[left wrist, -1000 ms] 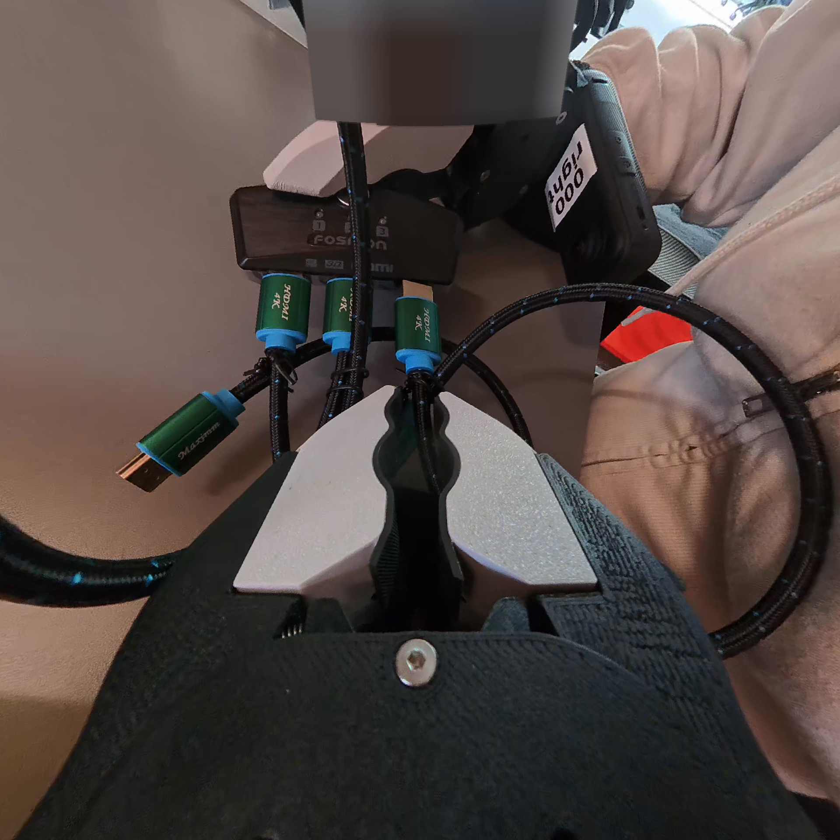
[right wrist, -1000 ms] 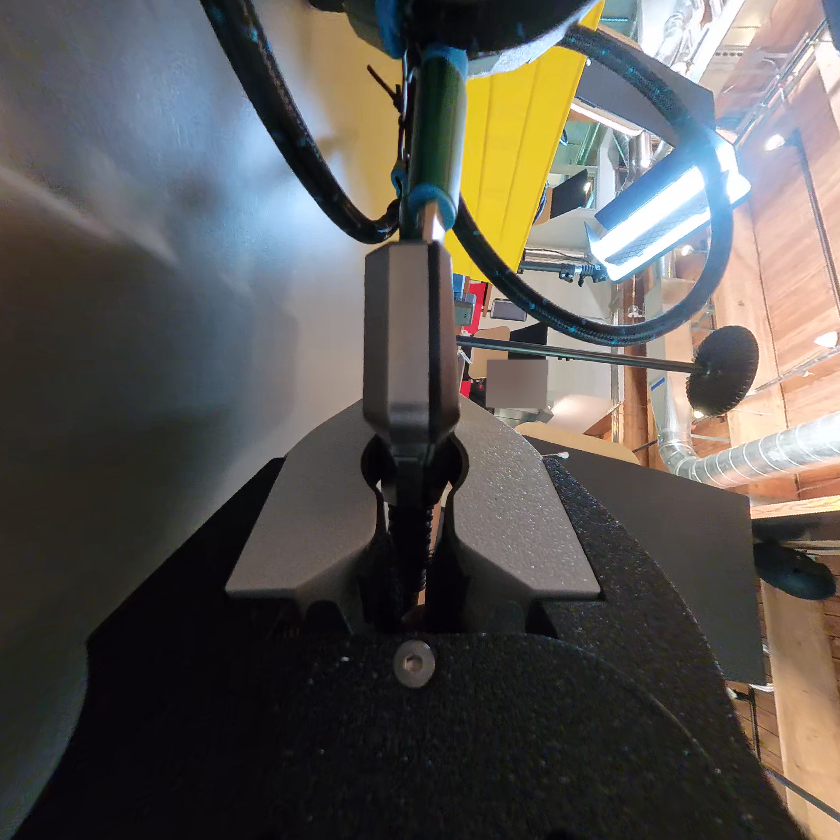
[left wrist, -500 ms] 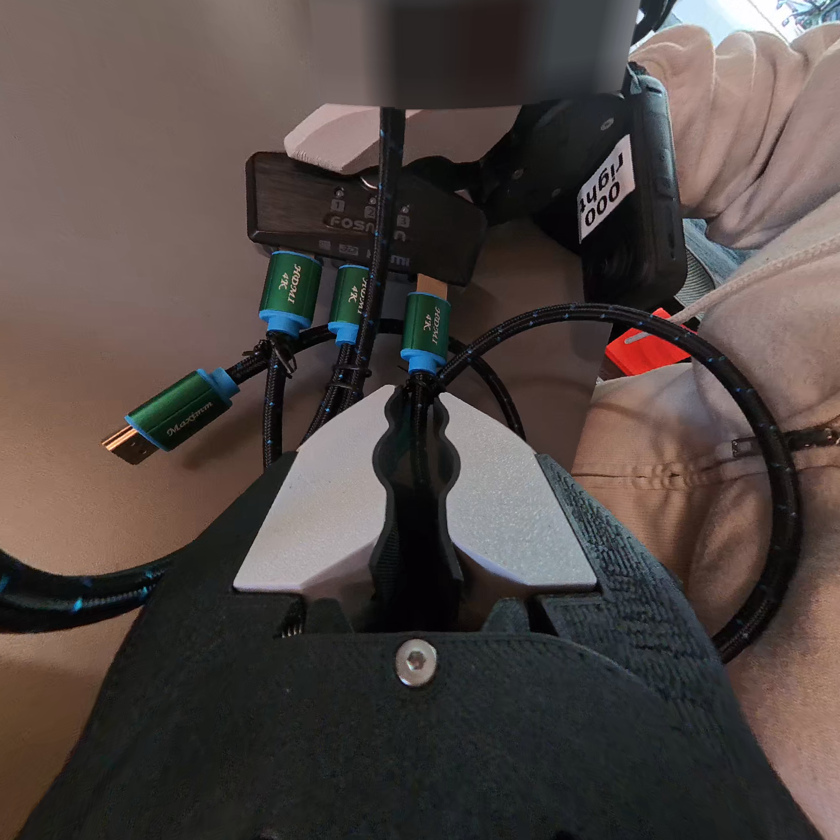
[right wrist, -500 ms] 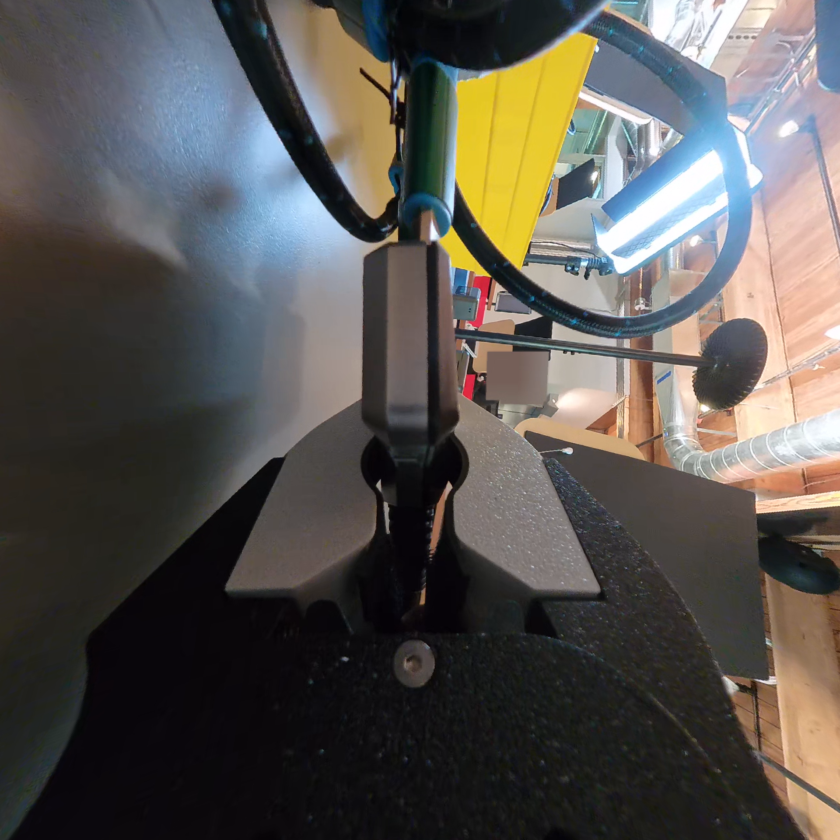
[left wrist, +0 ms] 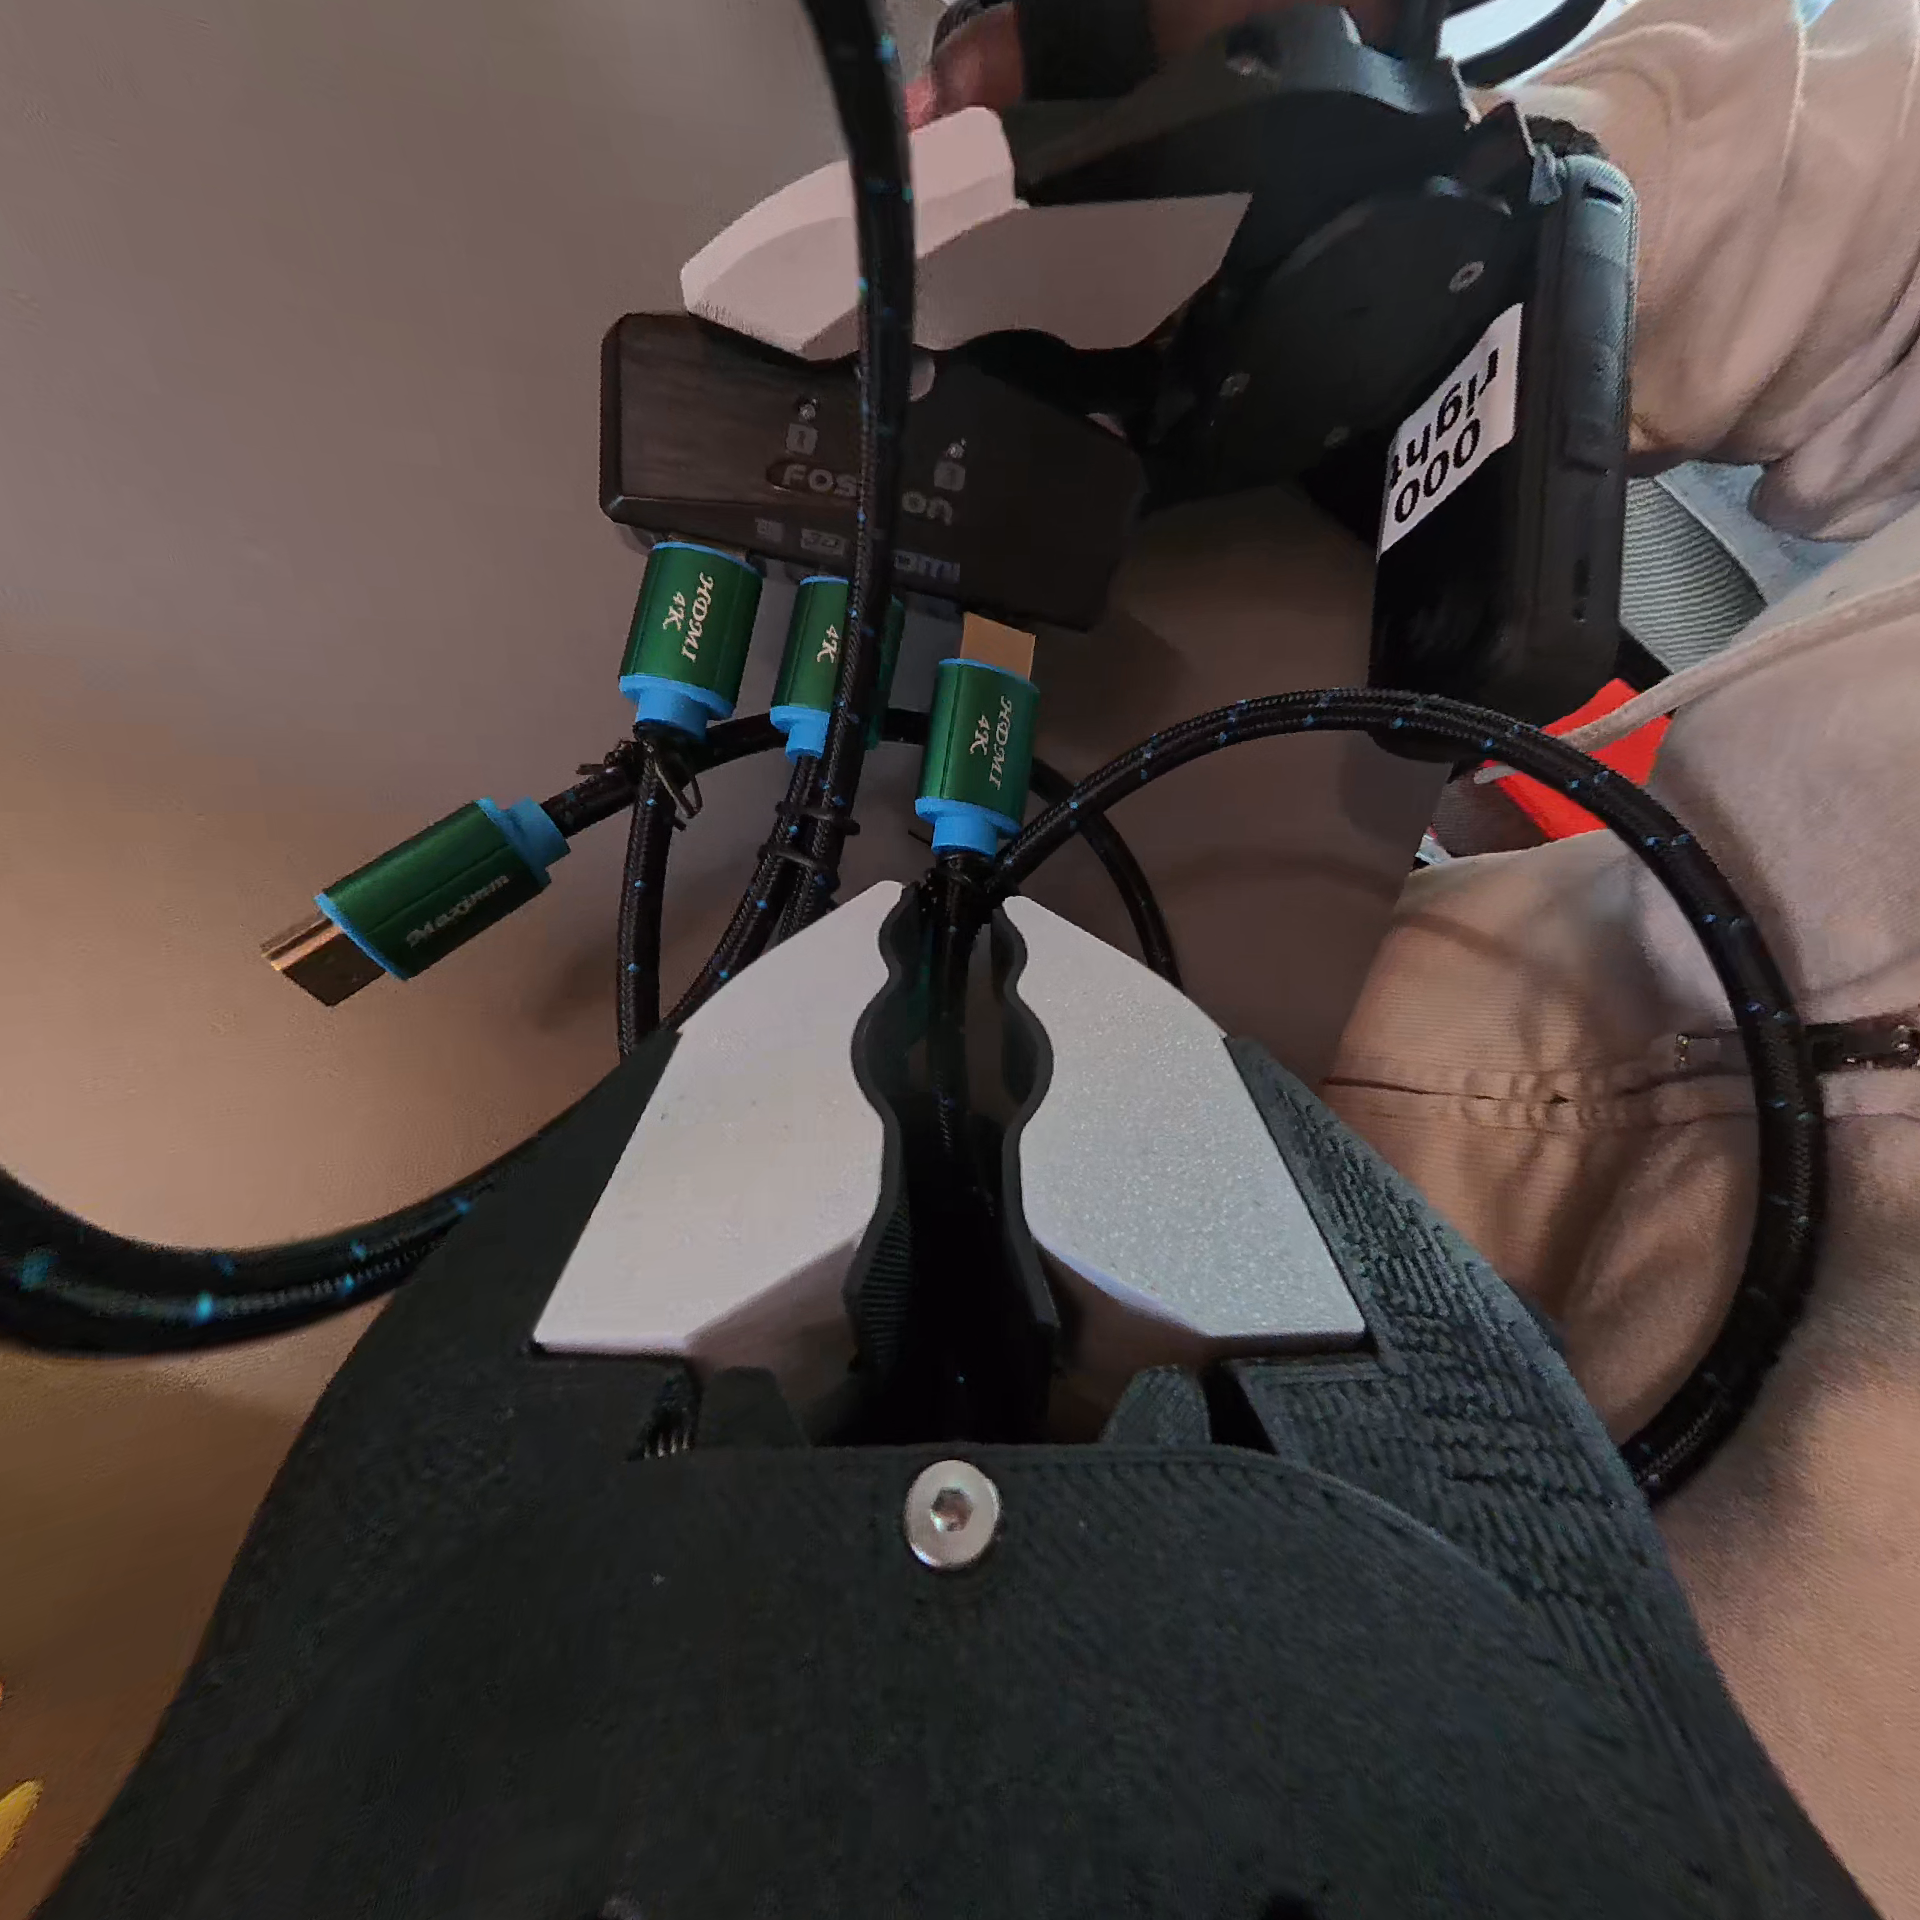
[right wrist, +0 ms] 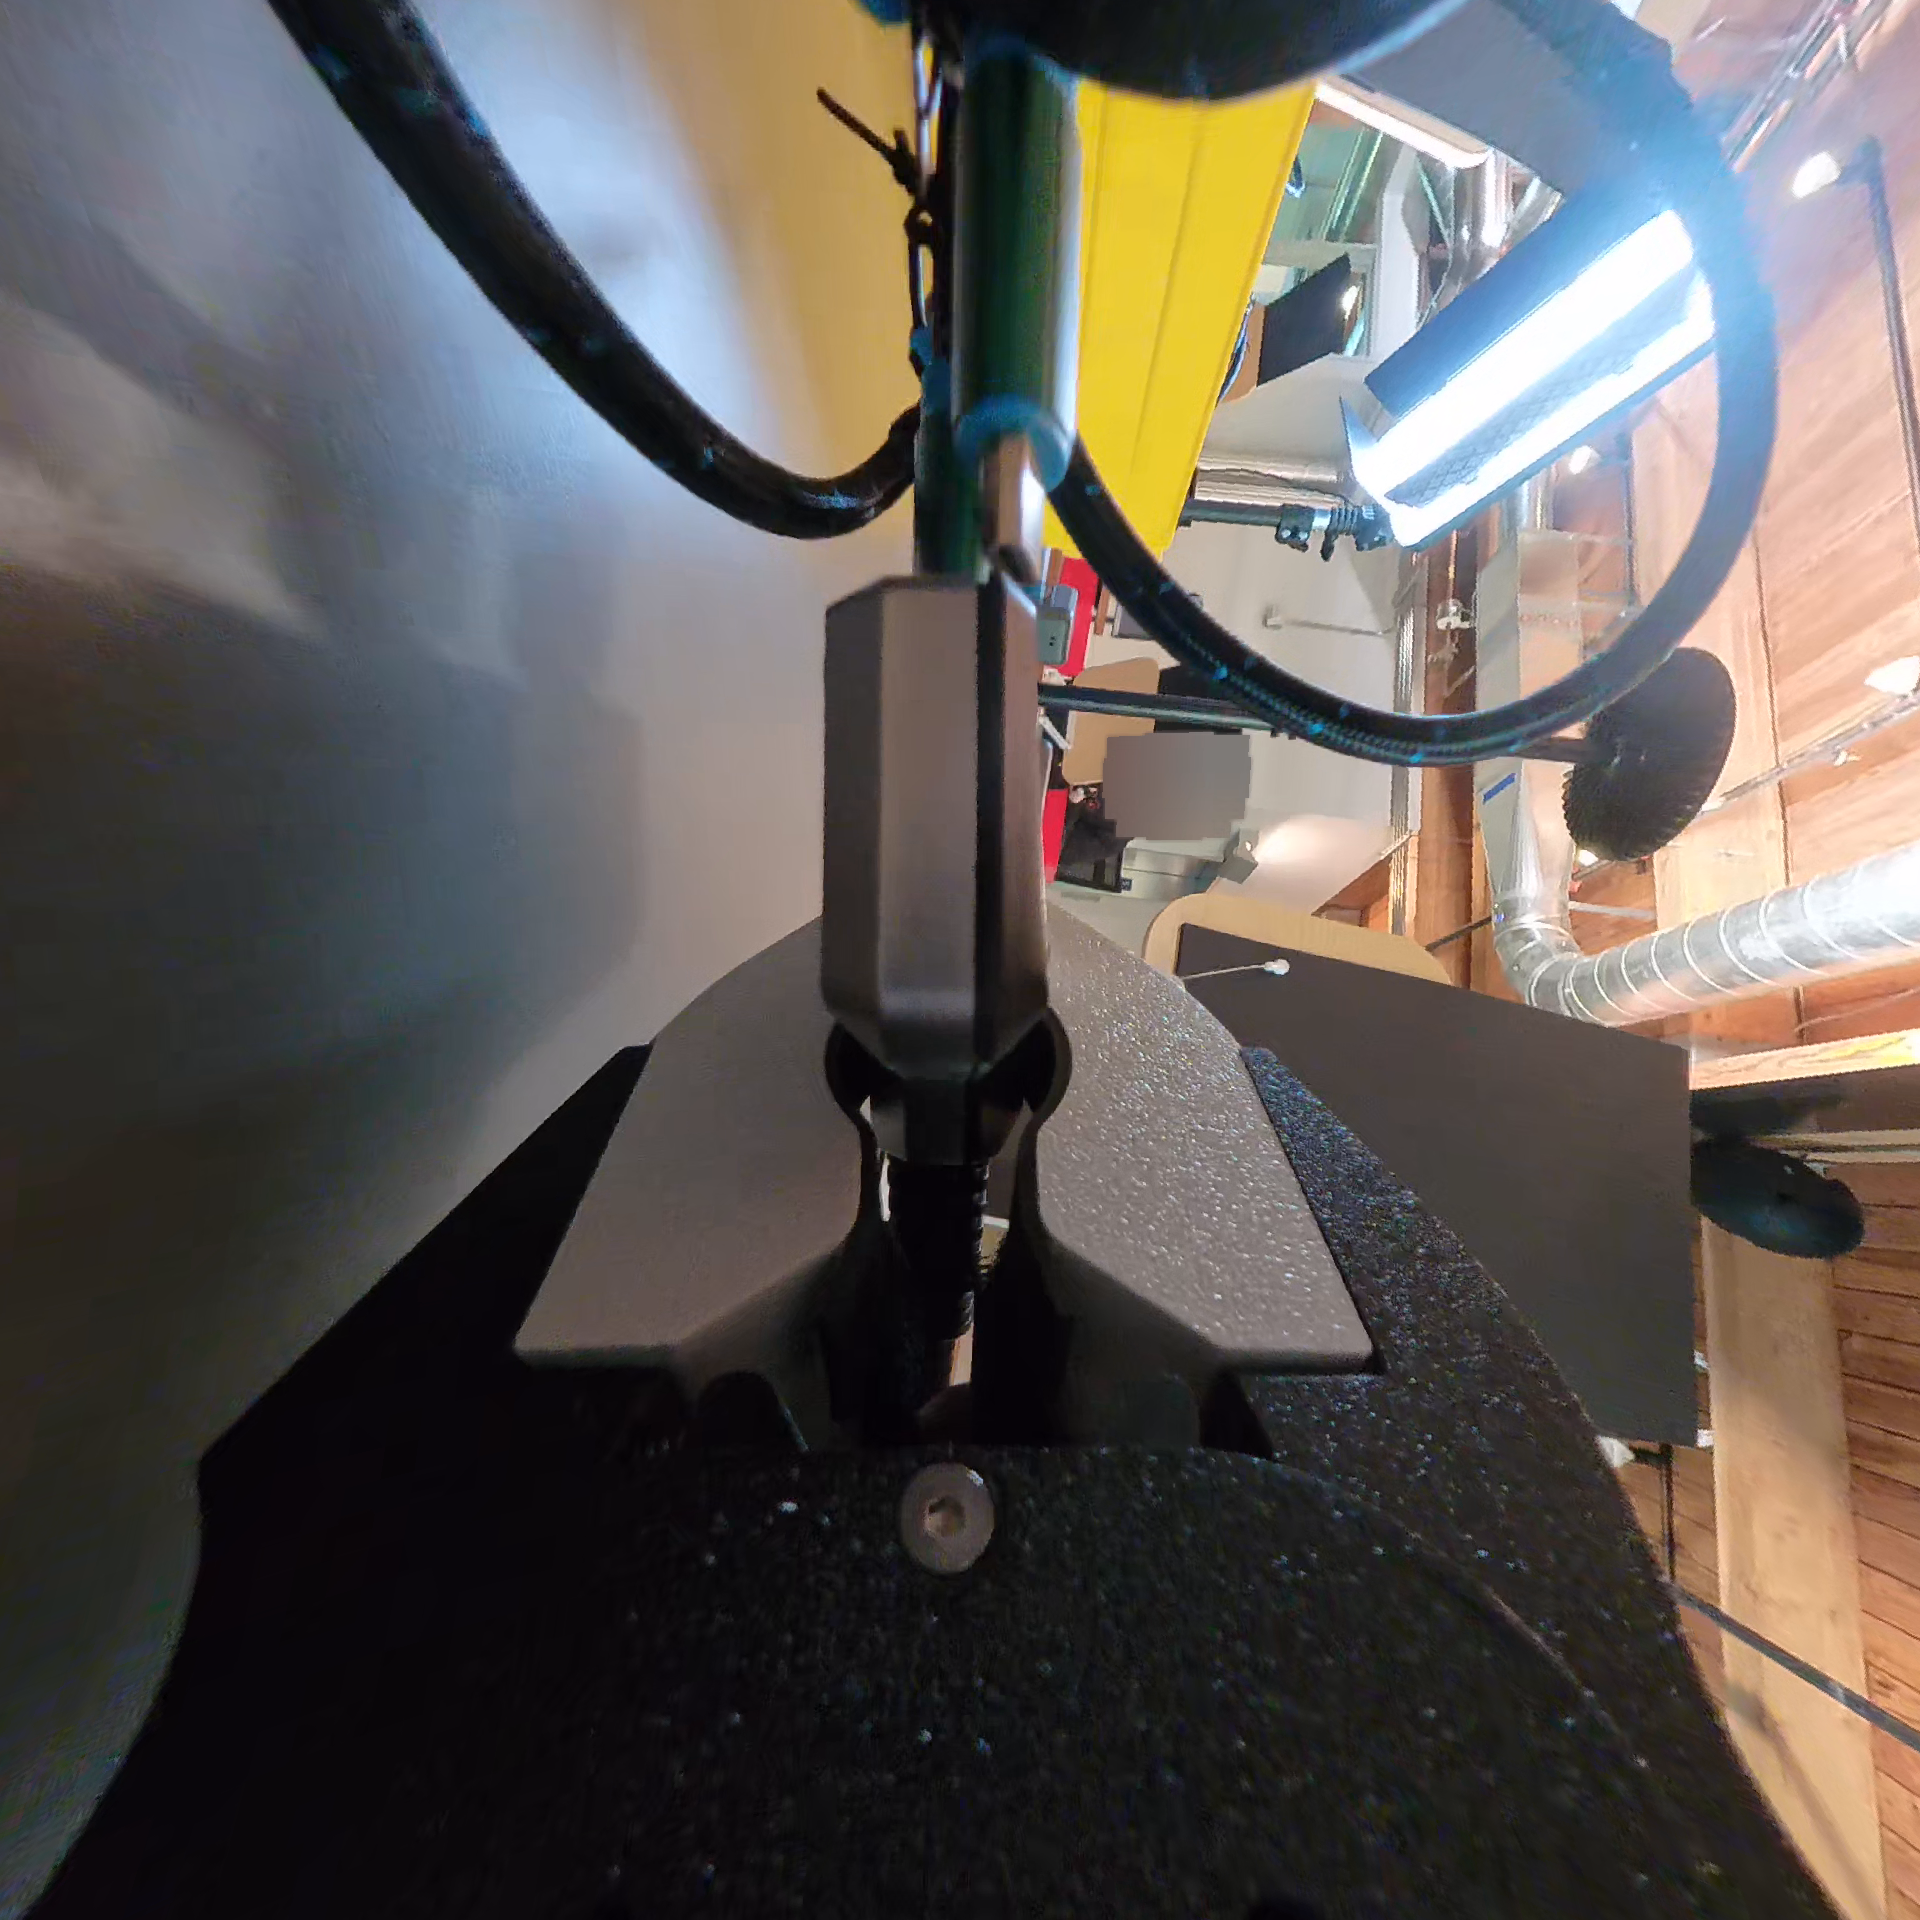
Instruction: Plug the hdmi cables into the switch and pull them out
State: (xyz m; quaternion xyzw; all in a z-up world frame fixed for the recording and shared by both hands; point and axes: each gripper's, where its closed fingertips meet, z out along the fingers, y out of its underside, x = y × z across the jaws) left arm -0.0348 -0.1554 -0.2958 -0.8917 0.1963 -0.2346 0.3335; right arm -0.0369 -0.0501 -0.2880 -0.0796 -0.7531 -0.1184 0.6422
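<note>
The black HDMI switch (left wrist: 717, 436) is held off the table by my right gripper (right wrist: 940, 1039), which is shut on its rear end; it shows edge-on in the right wrist view (right wrist: 914, 810). Two green HDMI plugs (left wrist: 688, 639) (left wrist: 816, 655) sit in its ports. A third green plug (left wrist: 979, 743) is at the right port with its gold tip (left wrist: 997, 657) exposed; it also shows in the right wrist view (right wrist: 1013, 239). My left gripper (left wrist: 951, 920) is shut on the braided cable just behind this plug. A loose green plug (left wrist: 436, 899) hangs at the left.
The cable's black braided loop (left wrist: 1756, 997) arcs right over a person's beige jacket (left wrist: 1558, 1143). Another braided cable (left wrist: 873, 260) hangs in front of the switch. A thick cable (left wrist: 208, 1278) crosses the beige table (left wrist: 260, 416) at left. A red object (left wrist: 1590, 769) lies behind the right gripper's body.
The third plug's gold tip shows longer between its blue collar and the switch. The switch and right gripper have shifted right in the left wrist view, and the hanging cable swung.
</note>
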